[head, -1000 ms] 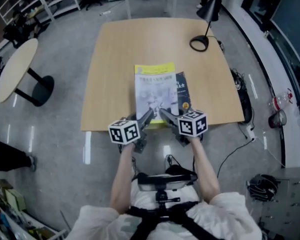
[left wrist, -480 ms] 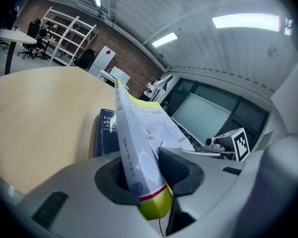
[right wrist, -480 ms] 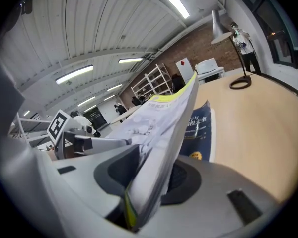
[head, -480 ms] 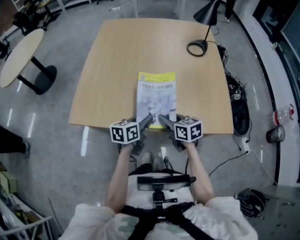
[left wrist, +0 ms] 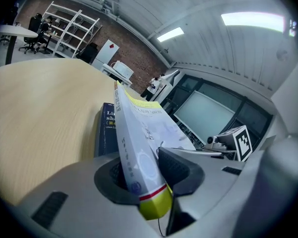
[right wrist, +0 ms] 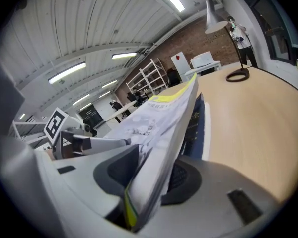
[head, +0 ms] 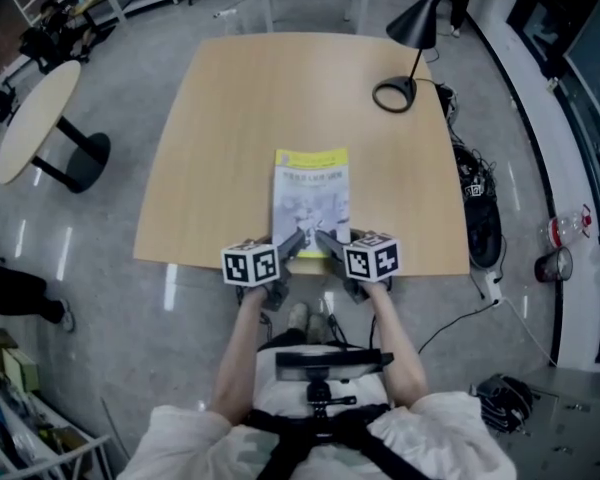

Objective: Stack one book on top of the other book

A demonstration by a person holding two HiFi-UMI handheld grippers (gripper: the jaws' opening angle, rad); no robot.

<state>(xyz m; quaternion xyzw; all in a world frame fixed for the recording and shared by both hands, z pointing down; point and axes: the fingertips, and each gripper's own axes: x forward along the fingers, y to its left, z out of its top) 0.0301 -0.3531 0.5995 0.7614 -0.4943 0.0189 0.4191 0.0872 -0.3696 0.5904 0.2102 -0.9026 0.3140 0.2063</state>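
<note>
Wooden table (head: 230, 118), desk lamp (head: 412, 28) at its far corner. The left gripper (head: 292, 243) and right gripper (head: 325, 238) each clamp 1 near corner of the white-and-yellow book (head: 311, 198). It covers the dark blue book (left wrist: 107, 130), with its near edge apparently raised. The stack looks almost complete. Left to do: lower the edge and make 2 releases.
</note>
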